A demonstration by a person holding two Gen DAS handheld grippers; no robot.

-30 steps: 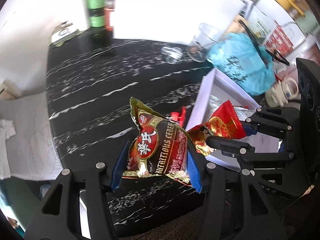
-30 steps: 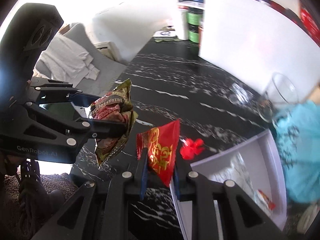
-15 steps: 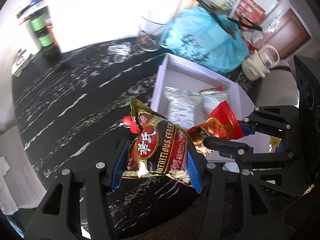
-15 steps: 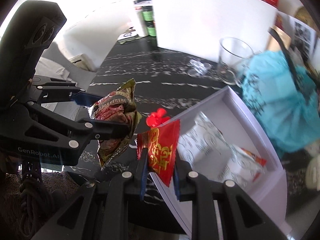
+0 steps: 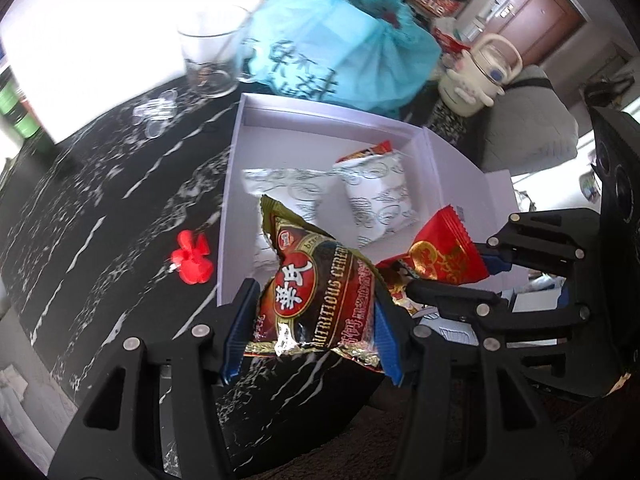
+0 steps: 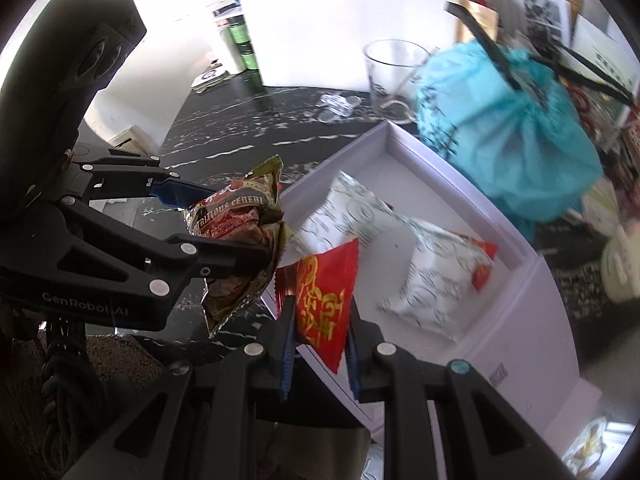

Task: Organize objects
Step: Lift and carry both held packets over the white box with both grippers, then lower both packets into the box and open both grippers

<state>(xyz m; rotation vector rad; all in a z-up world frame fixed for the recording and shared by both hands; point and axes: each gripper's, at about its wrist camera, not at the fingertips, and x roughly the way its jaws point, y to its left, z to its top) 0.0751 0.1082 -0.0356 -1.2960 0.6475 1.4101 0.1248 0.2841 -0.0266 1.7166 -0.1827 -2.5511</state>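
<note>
Carrying both packets over the near edge of the white box (image 5: pixel 456 168), you have room beside the two white pouches (image 6: pixel 432 276) lying on its floor. Your left gripper (image 5: pixel 312 320) pinches the cereal packet (image 5: pixel 320 292) across its lower half, jaws part-way apart with the blue pads pressed into the foil. It looks light and puffy, crinkly and slick, so it would likely buckle under a harder squeeze; holding low near the bottom seam seems sound. Your right gripper (image 6: pixel 320 340) is pressed nearly together on the small red sachet (image 6: pixel 324 300), gripped at its lower corner. That one seems thin, limp and almost weightless, liable to flutter or cling to a pad. The red clip (image 5: pixel 191 258) sits on the dark marbled table (image 5: pixel 100 184), just outside the box.
</note>
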